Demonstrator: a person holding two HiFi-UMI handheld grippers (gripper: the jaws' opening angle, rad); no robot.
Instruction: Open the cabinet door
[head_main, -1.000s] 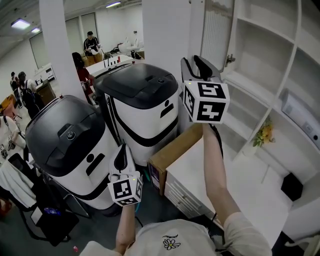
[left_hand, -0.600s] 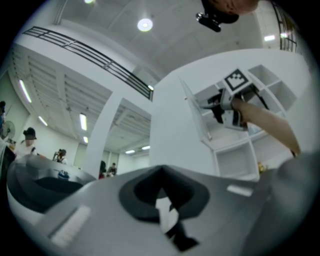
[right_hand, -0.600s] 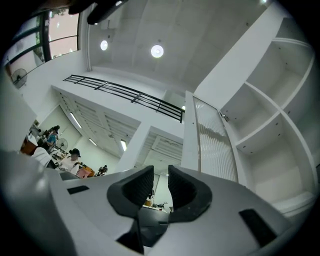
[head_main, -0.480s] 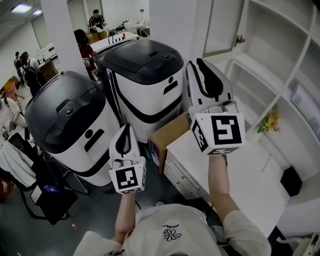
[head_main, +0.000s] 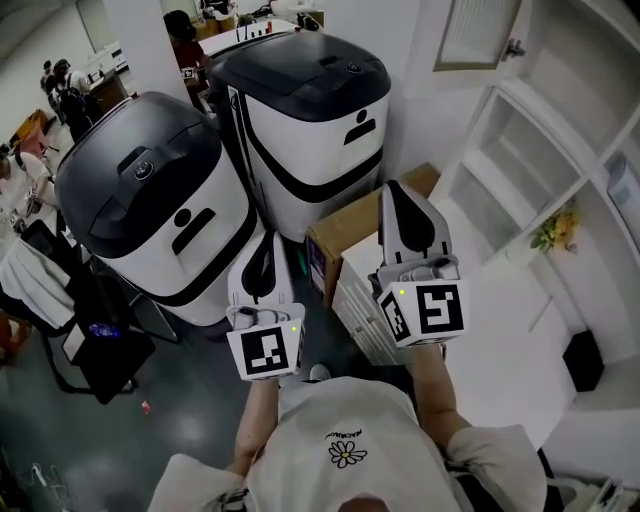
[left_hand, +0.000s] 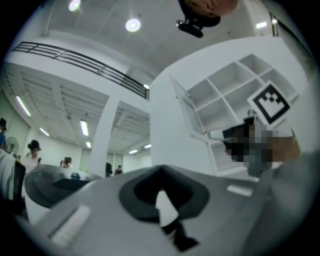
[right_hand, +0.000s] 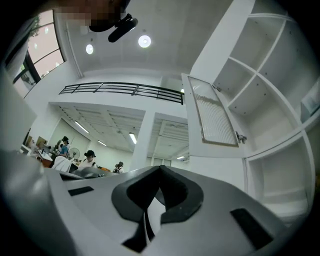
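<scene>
1. The cabinet door (head_main: 478, 35) hangs high at the upper right of the head view, above and beyond both grippers. It stands swung out beside the open white cabinet (head_main: 560, 120), so the opening looks done or nearly so.
2. The door is a white frame round a ribbed panel. It probably handles as a light, stiff leaf that turns freely on its hinges and needs only a gentle pull.
3. A small metal fitting (head_main: 516, 47) sits on the door's edge nearest the shelves; whether it is a knob or hinge hardware cannot be told. If it is a knob, it is small and smooth and may slip, so a squarer hold would be across the frame's free edge.
4. The right tongs (head_main: 402, 200) are fully closed with nothing in them, well below the door and over the white worktop (head_main: 500, 330).
5. The left tongs (head_main: 263, 250) are also closed and empty, low at the left and apart from the cabinet.
6. A cardboard box (head_main: 350, 225) stands just beside the worktop, and two large black-and-white machines (head_main: 150, 200) are beyond it. Yellow flowers (head_main: 555, 230) rest on a lower shelf.
</scene>
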